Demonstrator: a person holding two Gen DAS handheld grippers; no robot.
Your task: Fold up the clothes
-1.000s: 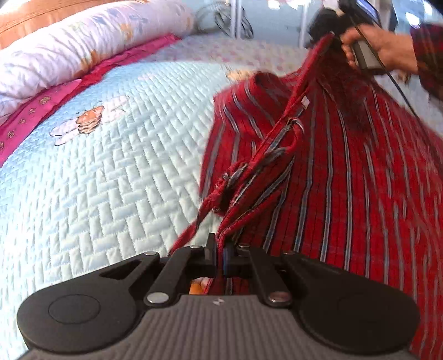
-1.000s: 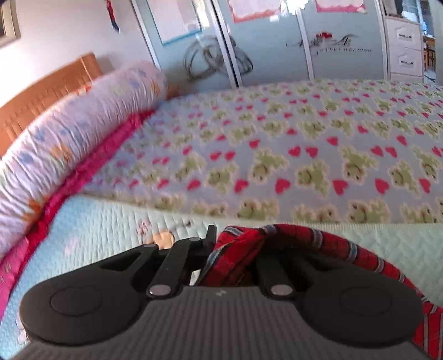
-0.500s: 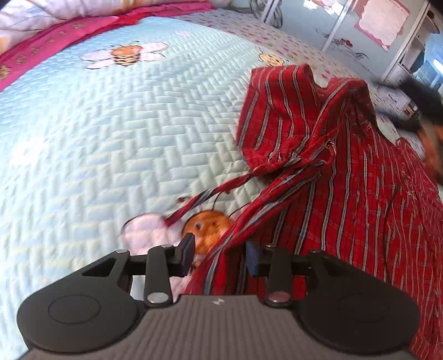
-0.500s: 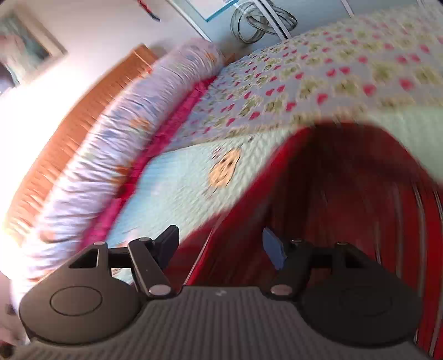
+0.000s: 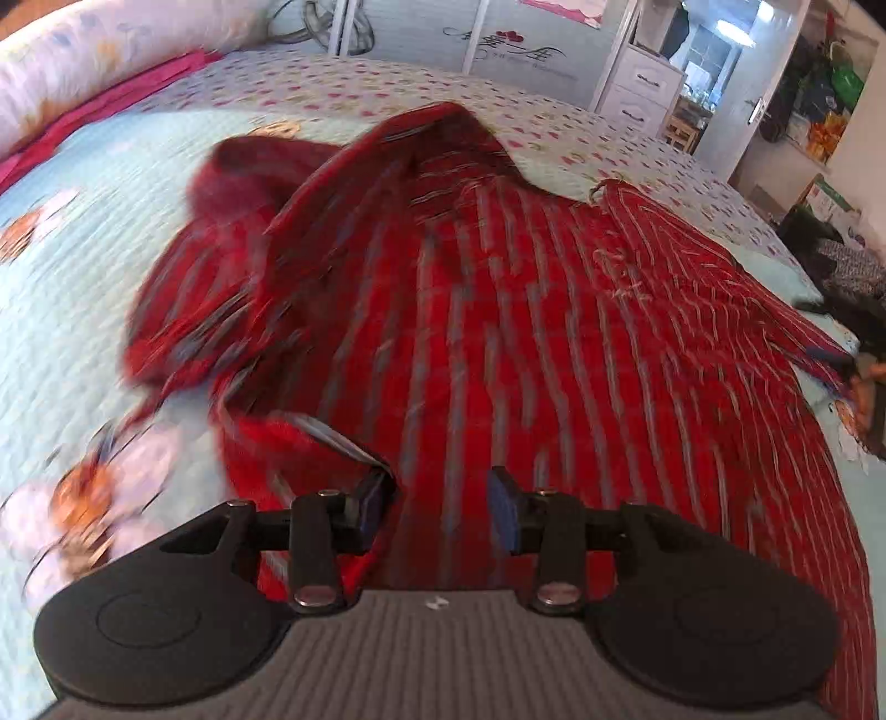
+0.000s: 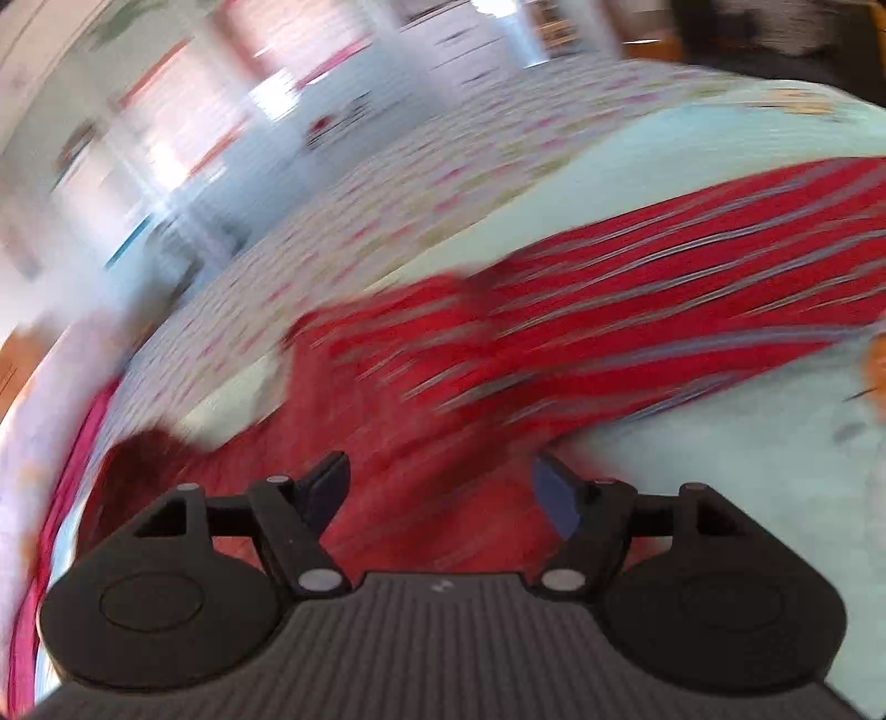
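Observation:
A red striped shirt (image 5: 498, 310) lies spread over the pale blue quilt (image 5: 66, 310), rumpled at its left side. My left gripper (image 5: 442, 507) hovers over the shirt's near part, its jaws opening, nothing pinched between the pads. In the blurred right wrist view the same shirt (image 6: 637, 310) stretches across the quilt (image 6: 720, 459). My right gripper (image 6: 443, 490) is over a red fold with its jaws opening wide and no cloth gripped. A hand (image 5: 866, 382) shows at the far right edge of the left wrist view.
A long flowered bolster (image 5: 111, 50) and a pink sheet edge (image 5: 111, 94) run along the bed's left. A heart-patterned blanket (image 5: 387, 83) covers the far half. White drawers (image 5: 637, 94) and a doorway stand beyond the bed; dark clutter (image 5: 841, 266) sits at right.
Both grippers let go of the shirt and stand open. The shirt dropped from its lifted hold onto the quilt. The right gripper swung fast sideways and rolled; the left pulled back over the cloth.

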